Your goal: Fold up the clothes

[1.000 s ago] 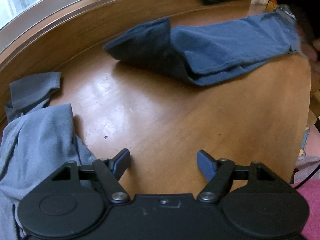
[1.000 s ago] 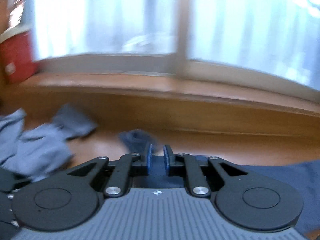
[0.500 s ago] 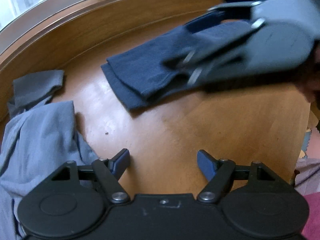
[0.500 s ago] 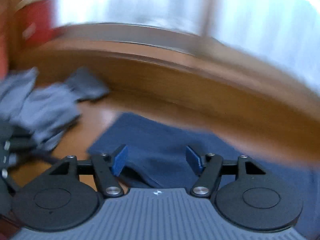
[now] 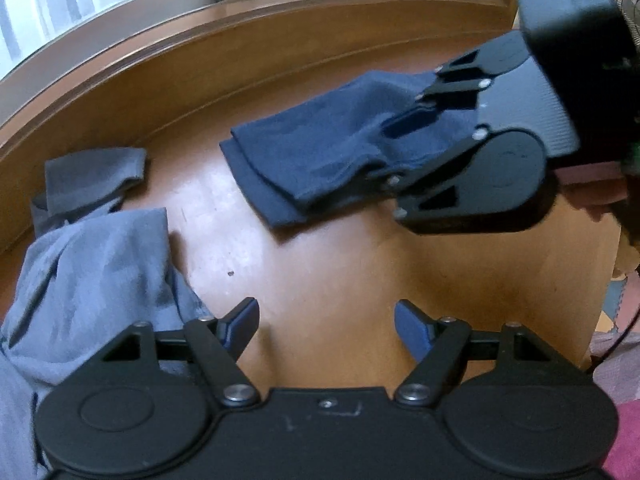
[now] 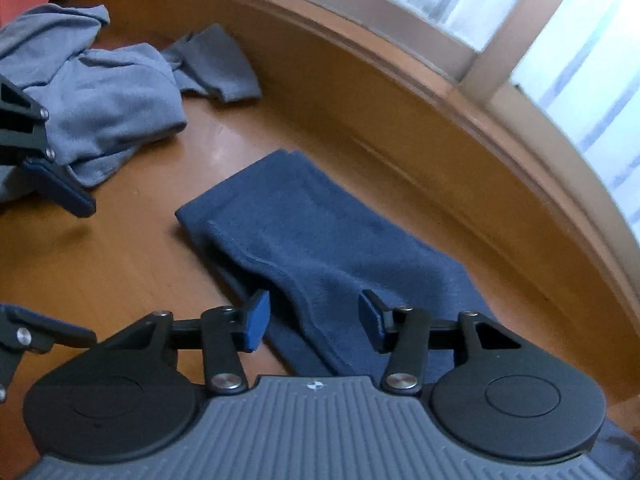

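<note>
Along the counter's (image 5: 320, 264) far edge runs a raised wooden ledge (image 6: 360, 92) under a window (image 6: 580, 40). A crumpled grey-blue garment (image 5: 92, 264) is heaped near the left gripper (image 5: 326, 320), whose jaws stand wide with nothing between them. The dark blue garment (image 6: 320, 232), folded into a long band with layered edges, lies flat mid-counter. The right gripper (image 6: 314, 320) sits over it; its jaws, just narrowing, straddle a raised fold without pinching it.

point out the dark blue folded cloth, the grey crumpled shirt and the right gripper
dark blue folded cloth (image 6: 320, 232), right wrist view, top layer.
grey crumpled shirt (image 5: 96, 264), left wrist view, bunched body.
right gripper (image 6: 314, 320), right wrist view, between its fingers.
</note>
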The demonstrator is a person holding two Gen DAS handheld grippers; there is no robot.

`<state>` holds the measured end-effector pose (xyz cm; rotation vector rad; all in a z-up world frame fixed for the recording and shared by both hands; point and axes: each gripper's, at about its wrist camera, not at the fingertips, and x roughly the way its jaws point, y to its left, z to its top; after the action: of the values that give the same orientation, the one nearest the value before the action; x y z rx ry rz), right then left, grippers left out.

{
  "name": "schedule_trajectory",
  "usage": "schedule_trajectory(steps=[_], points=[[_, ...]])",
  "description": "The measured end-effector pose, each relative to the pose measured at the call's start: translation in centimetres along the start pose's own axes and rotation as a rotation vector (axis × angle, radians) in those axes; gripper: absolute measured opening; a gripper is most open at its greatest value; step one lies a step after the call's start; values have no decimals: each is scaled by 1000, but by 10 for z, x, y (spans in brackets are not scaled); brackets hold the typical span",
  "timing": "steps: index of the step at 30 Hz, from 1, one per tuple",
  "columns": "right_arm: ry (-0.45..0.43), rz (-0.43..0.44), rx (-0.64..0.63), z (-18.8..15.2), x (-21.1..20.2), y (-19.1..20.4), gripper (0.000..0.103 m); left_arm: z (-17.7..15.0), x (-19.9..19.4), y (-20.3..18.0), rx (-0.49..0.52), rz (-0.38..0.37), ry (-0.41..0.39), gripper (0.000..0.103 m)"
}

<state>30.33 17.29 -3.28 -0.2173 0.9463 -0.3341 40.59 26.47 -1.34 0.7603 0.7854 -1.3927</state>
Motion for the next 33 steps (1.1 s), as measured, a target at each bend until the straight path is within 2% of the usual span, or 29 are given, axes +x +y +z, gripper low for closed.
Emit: schedule_trajectory(steps=[2,3,8,10,13,15,17,19,20,22,23,25,27,29,31,33], points=[[-15,15,52,0,4,-3,26,0,-1,1,-3,5,-1,72],[-14,25,98,1,5,-7,3,-2,-1,3,-3,5,-1,72],[-141,-19,391,-2,-25,-40,2,-5,-2,5,12,4,4,72],[-208,-110,498,-10,-54,-62,2,-4,-2,7,25,6,3,72],[-250,-332,655,-39,-93,-104,2,-3,-1,10,33,3,3,72],[-205,-519,739,-68,-106,-133,3,-1,0,12,39,1,2,72],[-70,-644,924,-112,-106,-173,10,-1,1,12,50,1,3,72],[54,-693,1096,-148,-105,-193,10,1,2,13,59,4,6,72],[83,-711,1130,-157,-107,-191,10,2,3,13,62,7,7,72],[46,-717,1075,-152,-115,-166,11,8,4,10,56,17,14,72],[14,-699,1014,-140,-116,-150,15,11,4,9,53,22,18,72],[-51,-605,898,-109,-110,-120,40,13,4,9,39,24,27,72],[-90,-365,810,-79,-90,-104,42,16,5,7,27,28,37,72],[-75,-103,742,-52,-54,-93,40,13,2,6,24,43,42,72],[-47,6,685,-33,-21,-83,36,9,-1,6,13,49,44,72],[-29,40,607,-20,3,-73,35,4,-5,6,-4,51,46,72]])
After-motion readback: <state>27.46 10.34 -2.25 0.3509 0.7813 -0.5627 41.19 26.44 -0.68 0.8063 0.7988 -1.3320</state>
